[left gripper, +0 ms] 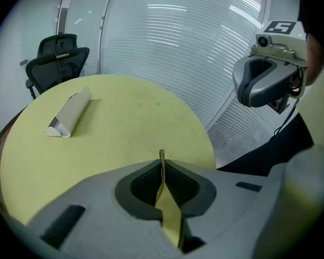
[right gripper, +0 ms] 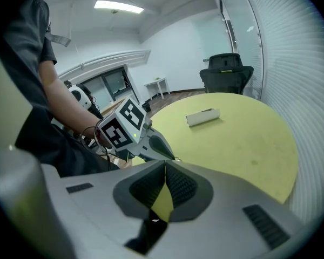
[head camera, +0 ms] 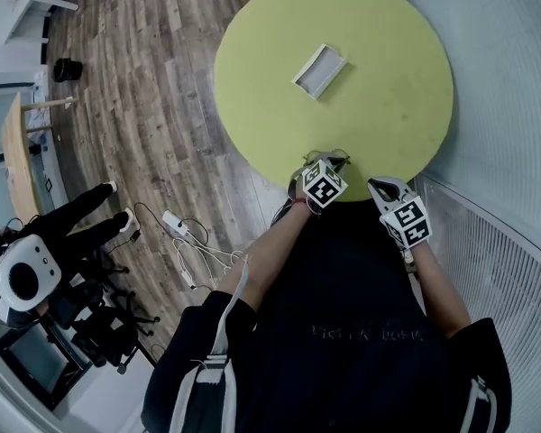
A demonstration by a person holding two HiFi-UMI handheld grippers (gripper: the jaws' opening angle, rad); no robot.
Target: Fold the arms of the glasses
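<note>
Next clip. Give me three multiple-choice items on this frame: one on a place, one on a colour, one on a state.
1. Where are the glasses?
A. table's near edge
B. on the floor
C. beside the white case

2. What colour is the table?
A. white
B. yellow-green
C. brown

3. How are the right hand-held gripper jaws?
A. wide apart
B. clamped on the white case
C. together, nothing between

Key: A, they sit at the left hand-held gripper; B, the head view shows it; C, the right gripper view shows them meeting.
</note>
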